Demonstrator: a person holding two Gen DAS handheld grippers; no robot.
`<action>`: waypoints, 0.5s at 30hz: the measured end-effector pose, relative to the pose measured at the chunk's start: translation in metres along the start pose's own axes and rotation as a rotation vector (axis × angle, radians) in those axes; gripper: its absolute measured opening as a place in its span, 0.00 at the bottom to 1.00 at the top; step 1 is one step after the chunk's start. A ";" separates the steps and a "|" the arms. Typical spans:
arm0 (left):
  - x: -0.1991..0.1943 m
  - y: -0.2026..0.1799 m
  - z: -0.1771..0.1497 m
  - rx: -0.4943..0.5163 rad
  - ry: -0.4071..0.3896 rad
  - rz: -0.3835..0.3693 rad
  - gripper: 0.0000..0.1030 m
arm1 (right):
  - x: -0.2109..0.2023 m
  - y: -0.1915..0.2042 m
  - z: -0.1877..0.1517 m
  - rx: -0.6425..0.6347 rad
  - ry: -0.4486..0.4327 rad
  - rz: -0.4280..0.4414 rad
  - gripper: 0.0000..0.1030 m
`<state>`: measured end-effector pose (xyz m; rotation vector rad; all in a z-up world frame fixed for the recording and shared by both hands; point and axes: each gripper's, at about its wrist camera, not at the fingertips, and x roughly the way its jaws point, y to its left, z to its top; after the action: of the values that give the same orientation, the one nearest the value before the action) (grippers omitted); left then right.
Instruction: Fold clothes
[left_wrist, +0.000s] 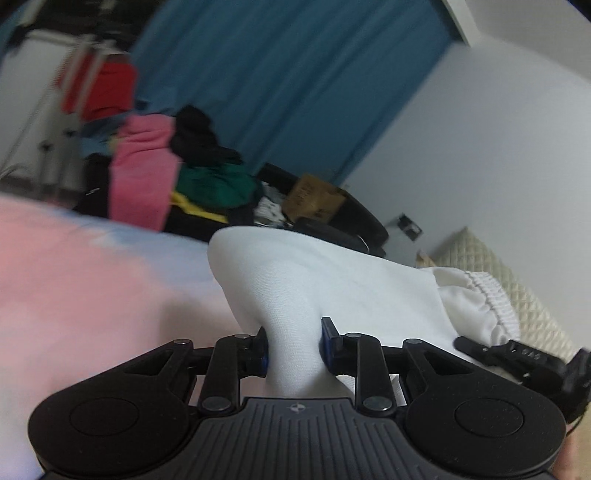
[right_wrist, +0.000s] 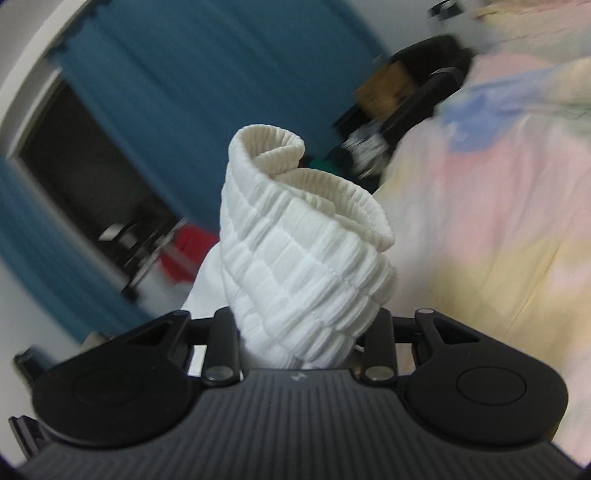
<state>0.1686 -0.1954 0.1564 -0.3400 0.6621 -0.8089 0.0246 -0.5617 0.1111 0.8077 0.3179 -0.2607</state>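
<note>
The left gripper (left_wrist: 293, 350) pinches a fold of the white garment (left_wrist: 332, 288); the right gripper (right_wrist: 303, 332) clamps its ribbed waistband (right_wrist: 295, 258). The cloth stretches away above the pastel bedsheet (left_wrist: 74, 295); a blue curtain (left_wrist: 295, 92) hangs beyond.

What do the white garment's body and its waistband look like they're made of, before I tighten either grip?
White garment: seemingly a thin, smooth, matte knit, drapes softly and pinches into a narrow fold in the left gripper. Waistband: thicker, ribbed, gathered, with stitched rows, likely elastic; bunched in the right gripper. Exact fibre can't be told.
</note>
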 end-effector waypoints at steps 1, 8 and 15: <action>0.024 -0.007 0.003 0.011 0.011 -0.004 0.26 | 0.006 -0.009 0.012 0.008 -0.012 -0.026 0.35; 0.162 -0.014 -0.026 0.079 0.128 -0.030 0.26 | 0.058 -0.107 0.020 0.134 -0.065 -0.135 0.35; 0.219 0.054 -0.087 0.120 0.239 -0.034 0.28 | 0.100 -0.195 -0.048 0.335 -0.038 -0.183 0.35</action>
<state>0.2519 -0.3291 -0.0269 -0.1466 0.8280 -0.9264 0.0405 -0.6660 -0.0870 1.1035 0.3167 -0.5097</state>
